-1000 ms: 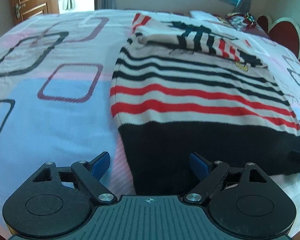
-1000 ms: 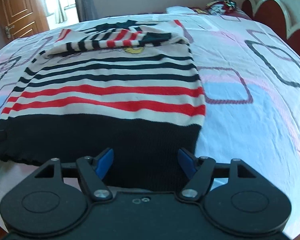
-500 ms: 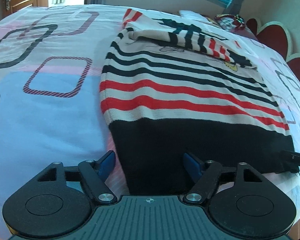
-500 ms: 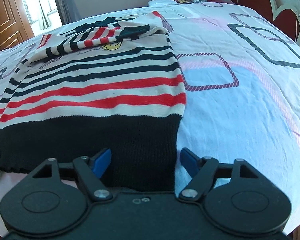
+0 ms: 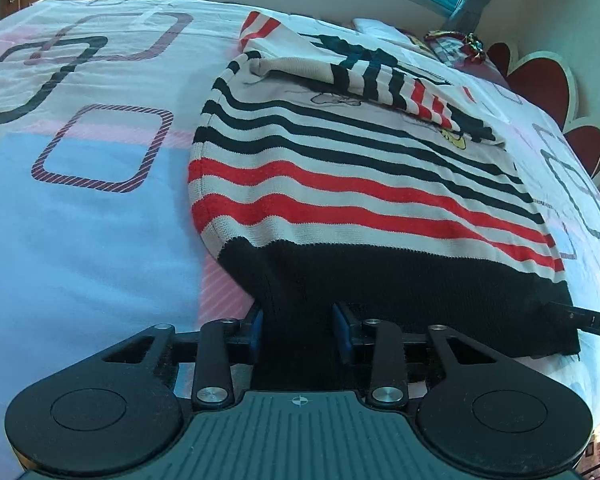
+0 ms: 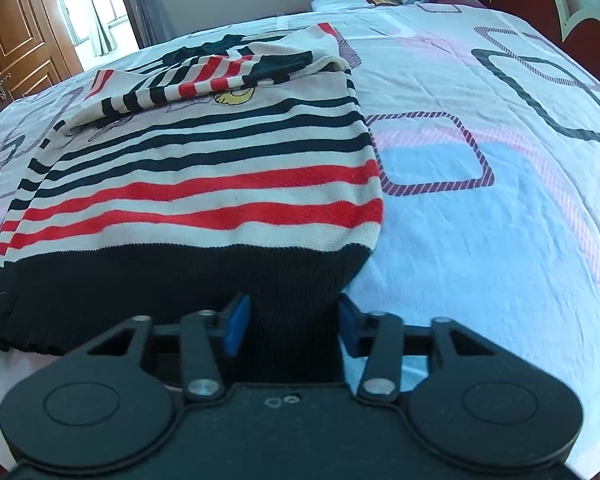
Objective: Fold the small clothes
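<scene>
A small knitted sweater (image 5: 360, 184) with black, red and cream stripes lies flat on the bed, its sleeves folded across the chest and its wide black hem nearest me. My left gripper (image 5: 299, 328) is at the hem's left corner; its jaws are closing, and the blue pads press bunched black knit between them. My right gripper (image 6: 292, 326) is at the hem's right corner of the same sweater (image 6: 204, 184); its jaws are closing too, with gathered black knit filling the gap between the pads.
The bedsheet (image 5: 92, 220) is white, pink and blue with square outlines and spreads wide on both sides. A red scalloped headboard (image 5: 540, 80) and a pillow (image 6: 340, 2) lie far off. A wooden door (image 6: 12, 40) stands at the far left.
Both pairs of jaws have narrowed from wide apart onto the black hem. The hem now bunches up between the pads, and its corners have pulled inward.
</scene>
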